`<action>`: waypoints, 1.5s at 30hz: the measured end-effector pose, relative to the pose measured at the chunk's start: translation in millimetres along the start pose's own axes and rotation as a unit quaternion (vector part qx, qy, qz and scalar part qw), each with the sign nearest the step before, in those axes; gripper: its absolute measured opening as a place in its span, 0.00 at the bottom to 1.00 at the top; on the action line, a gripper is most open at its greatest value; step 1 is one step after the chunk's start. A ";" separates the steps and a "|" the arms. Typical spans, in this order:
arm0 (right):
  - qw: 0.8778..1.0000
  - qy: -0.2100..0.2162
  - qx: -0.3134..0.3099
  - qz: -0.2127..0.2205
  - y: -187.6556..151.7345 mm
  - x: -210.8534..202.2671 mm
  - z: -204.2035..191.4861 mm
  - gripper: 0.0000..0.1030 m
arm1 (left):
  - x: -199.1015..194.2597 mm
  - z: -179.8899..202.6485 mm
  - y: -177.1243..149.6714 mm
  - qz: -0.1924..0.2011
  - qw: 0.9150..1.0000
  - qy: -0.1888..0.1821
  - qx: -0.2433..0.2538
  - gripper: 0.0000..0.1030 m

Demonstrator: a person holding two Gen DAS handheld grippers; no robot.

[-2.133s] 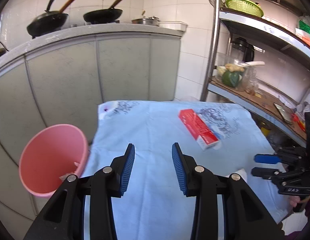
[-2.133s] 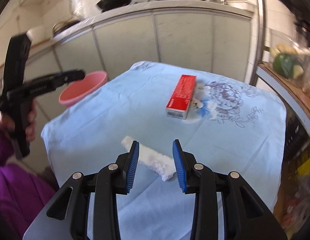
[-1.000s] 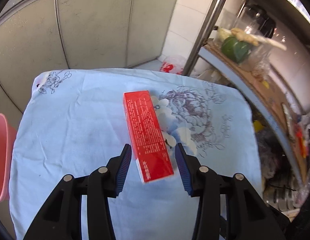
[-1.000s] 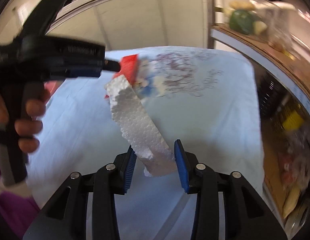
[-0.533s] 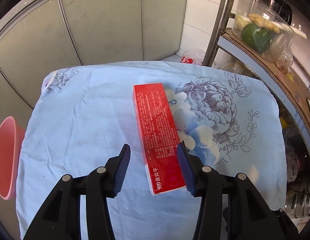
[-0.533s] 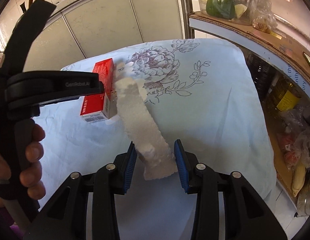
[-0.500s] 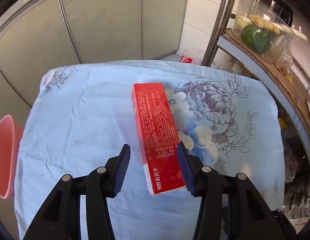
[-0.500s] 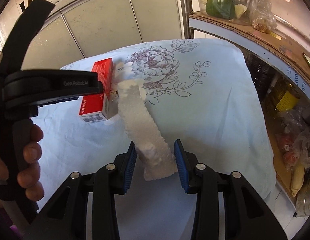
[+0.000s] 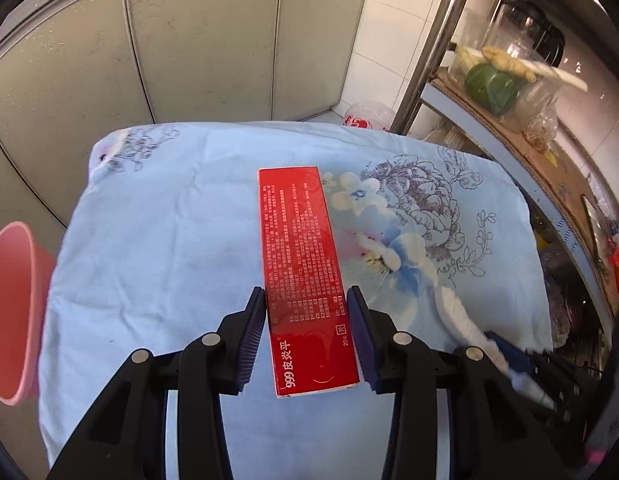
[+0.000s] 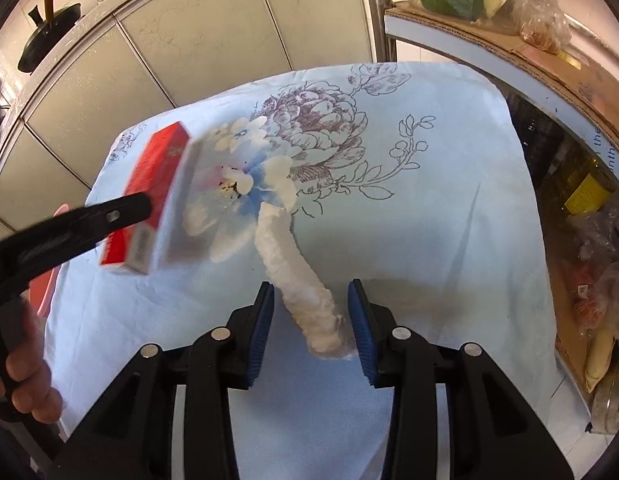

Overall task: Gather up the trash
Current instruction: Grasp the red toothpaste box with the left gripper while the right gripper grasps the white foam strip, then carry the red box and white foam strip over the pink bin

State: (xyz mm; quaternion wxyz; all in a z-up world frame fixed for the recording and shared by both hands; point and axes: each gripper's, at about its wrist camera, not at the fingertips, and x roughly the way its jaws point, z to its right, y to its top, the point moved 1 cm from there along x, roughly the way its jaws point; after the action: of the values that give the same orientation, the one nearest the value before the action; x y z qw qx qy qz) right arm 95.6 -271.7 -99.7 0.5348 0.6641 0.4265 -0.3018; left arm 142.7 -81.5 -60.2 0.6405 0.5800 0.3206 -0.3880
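A small table with a light blue flowered cloth [image 9: 157,240] stands in a kitchen, near pale cupboard doors and a metal shelf with a jar of vegetables.

The left gripper [image 9: 307,334] has its blue pads on both sides of the near end of a red medicine box [image 9: 305,280]. The jaws have just been closing in, and both pads now look tight on the box's sides. In the right view the box looks tipped up off the cloth, though it is blurry there.

The right gripper [image 10: 311,322] holds a long white foam strip [image 10: 297,280]. The strip leans on the right pad, with a gap on the left side, so the hold looks loose.

A pink bucket [image 9: 13,312] sits off the left edge of the table. I think that is where the trash goes.

To do this well, squeeze the box firmly but do not crush it. Lift it straight up, then carry it over the bucket. Keep the foam strip from slipping out.
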 end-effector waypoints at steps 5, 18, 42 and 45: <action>0.999 0.023 0.005 -0.022 -2.1 -1.1 -12.4 0.38 | -33.5 -38.3 -20.0 0.024 1.000 -0.002 0.002 0.40; 1.000 -0.007 -0.022 -0.012 -13.7 -19.4 -31.4 0.38 | -50.0 -85.1 -50.5 0.034 0.998 -0.044 -0.016 0.40; 0.995 0.001 -0.090 0.051 -16.6 -24.1 -76.0 0.27 | -79.4 -111.0 -55.1 0.108 0.993 -0.045 -0.012 0.40; 0.990 0.024 -0.123 0.071 -13.3 -29.6 -102.7 0.27 | -89.0 -120.6 -57.3 0.125 0.991 -0.039 -0.028 0.40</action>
State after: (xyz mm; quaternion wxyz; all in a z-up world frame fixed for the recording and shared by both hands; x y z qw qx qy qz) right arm 64.6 -178.7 -55.1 0.6223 0.6290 0.4244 -0.1922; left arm 53.8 47.7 -26.6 0.7119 0.5818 0.2315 -0.3180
